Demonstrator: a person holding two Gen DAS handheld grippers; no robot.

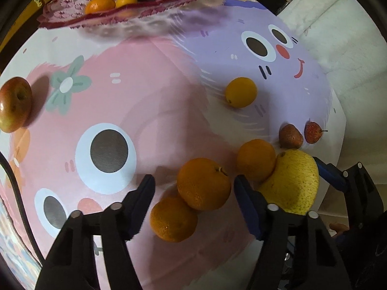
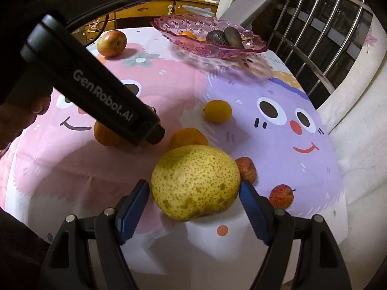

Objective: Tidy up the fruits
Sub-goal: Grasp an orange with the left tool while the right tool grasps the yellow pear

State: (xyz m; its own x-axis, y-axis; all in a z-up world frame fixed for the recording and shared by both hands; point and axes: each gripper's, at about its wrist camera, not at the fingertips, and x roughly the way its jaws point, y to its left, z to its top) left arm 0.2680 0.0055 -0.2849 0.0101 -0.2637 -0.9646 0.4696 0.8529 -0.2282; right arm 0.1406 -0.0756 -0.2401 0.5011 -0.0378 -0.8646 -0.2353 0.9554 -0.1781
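My left gripper (image 1: 193,186) points down over two touching oranges. The upper orange (image 1: 203,183) sits between its blue pads with a gap on each side, so it is open. The lower orange (image 1: 173,218) lies just below. A third orange (image 1: 255,159) leans on the speckled yellow pear (image 2: 193,181). My right gripper (image 2: 193,186) straddles the pear, which rests on the cloth. Its pads stand close at both sides without a visible squeeze. The pink glass plate (image 2: 254,46) at the far end holds two avocados (image 2: 217,37) and small tangerines (image 1: 100,4).
A red apple (image 2: 111,43) lies at the far left. A yellow citrus (image 2: 217,111) sits mid-table, and two small red fruits (image 2: 281,195) lie near the right edge. A metal railing (image 2: 326,36) and white cushions border the right side. A hand (image 2: 19,120) holds the left gripper.
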